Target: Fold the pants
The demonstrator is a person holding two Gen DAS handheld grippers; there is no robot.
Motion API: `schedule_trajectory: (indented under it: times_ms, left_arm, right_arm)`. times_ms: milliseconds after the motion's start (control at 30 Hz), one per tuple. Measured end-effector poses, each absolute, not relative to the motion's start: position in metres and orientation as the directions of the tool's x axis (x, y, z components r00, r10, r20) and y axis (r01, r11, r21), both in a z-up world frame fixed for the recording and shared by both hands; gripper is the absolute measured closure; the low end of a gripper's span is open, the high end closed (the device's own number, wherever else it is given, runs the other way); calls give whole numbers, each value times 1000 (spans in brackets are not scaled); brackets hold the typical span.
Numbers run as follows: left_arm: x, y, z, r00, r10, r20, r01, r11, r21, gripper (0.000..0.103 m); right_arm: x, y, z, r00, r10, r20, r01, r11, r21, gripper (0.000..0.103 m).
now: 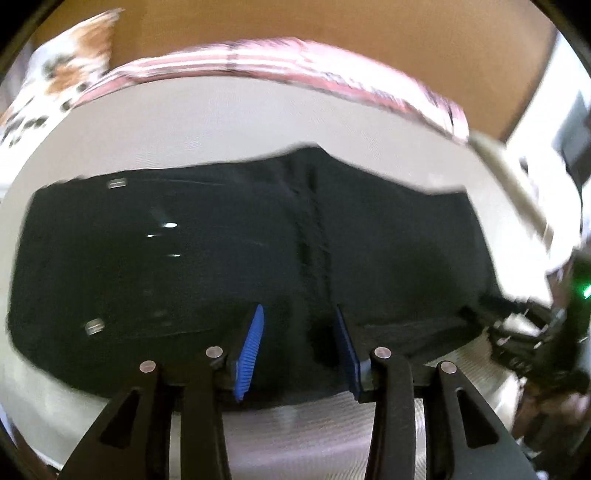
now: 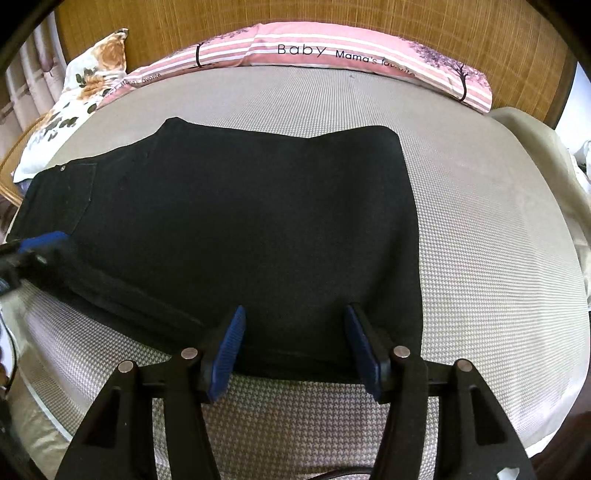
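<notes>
**Folded black pants on a woven bed surface, seen from both grippers**

Black finger arms with blue ribbed pads fill the lower edge of each view. In the left wrist view, the left gripper (image 1: 299, 350) is seen partly open above the near edge of the pants (image 1: 229, 258); nothing is clamped between its pads, and whether the tips touch the cloth cannot be told. In the right wrist view, the right gripper (image 2: 295, 350) is seen open somewhat wider, its pads standing apart over the near hem of the pants (image 2: 240, 221), with no fabric pinched between them.

The pants are laid flat as a folded dark block on the bed surface (image 2: 480, 258), a grey-white cover with a fine woven check. From left to right in the right wrist view are shown: pale curtains (image 2: 33, 85) at the far left edge, a floral pillow (image 2: 74, 107), a long pink striped pillow (image 2: 332, 51) printed with lettering and tree motifs along the head of the bed, and a beige cushion (image 2: 535, 140) at the right side. A wooden slatted headboard (image 2: 369, 18) is seen behind the pillows. The left gripper's blue pad (image 2: 44, 240) enters at the left margin, beside the pocketed end of the pants. The left wrist view is blurred.
</notes>
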State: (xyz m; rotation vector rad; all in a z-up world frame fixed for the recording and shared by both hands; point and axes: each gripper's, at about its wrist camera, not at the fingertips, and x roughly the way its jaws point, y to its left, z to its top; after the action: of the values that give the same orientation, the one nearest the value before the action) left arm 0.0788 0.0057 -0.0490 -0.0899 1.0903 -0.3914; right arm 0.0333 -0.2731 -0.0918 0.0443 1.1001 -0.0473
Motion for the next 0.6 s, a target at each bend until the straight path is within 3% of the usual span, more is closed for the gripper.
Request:
schedule_trajectory:
  times_ms: [200,400,600]
  left_arm:
    - [60,103,-26,522,-298,-799,20,941,-338,58]
    - [35,176,-37,556,-254,-791,-213,877,-431,57]
    - [35,196,-64,510,-329,-795,-302,797,-523,57]
  right_arm:
    - [37,-266,-92,445,0,-896,64,997,32,45]
    - [45,-247,-91,432,40,-901,25,998,56,45]
    - [60,-219,-87,411,105,-906,-53,994,92,46]
